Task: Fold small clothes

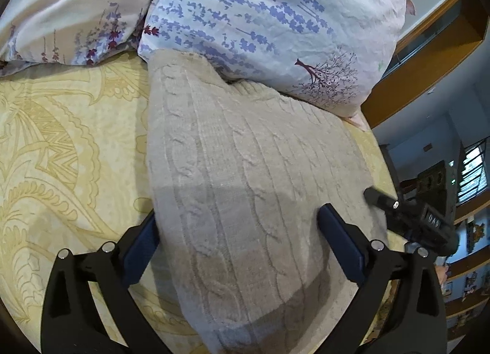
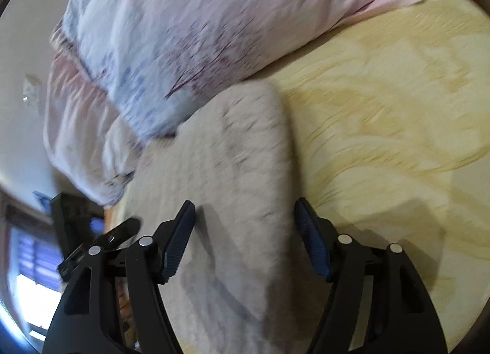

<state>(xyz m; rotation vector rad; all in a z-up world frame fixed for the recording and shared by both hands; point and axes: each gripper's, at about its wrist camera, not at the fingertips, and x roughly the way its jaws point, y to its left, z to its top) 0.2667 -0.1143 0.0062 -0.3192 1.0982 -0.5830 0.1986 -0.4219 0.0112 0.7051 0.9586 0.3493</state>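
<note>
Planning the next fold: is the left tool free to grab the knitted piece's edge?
Probably yes: the left tool is open astride the beige cable-knit garment, nothing between; the right tool sits off to one side.

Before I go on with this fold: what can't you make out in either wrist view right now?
- Knit garment, left wrist view: its near end is cut off by the bottom edge; far end tucked under the floral pillow.
- Right wrist view: motion blur hides the knit's layers.
- Right tool: whether its pads touch fabric is unclear.

Both wrist views look steeply down, close over the same beige knit garment from opposite sides.
</note>
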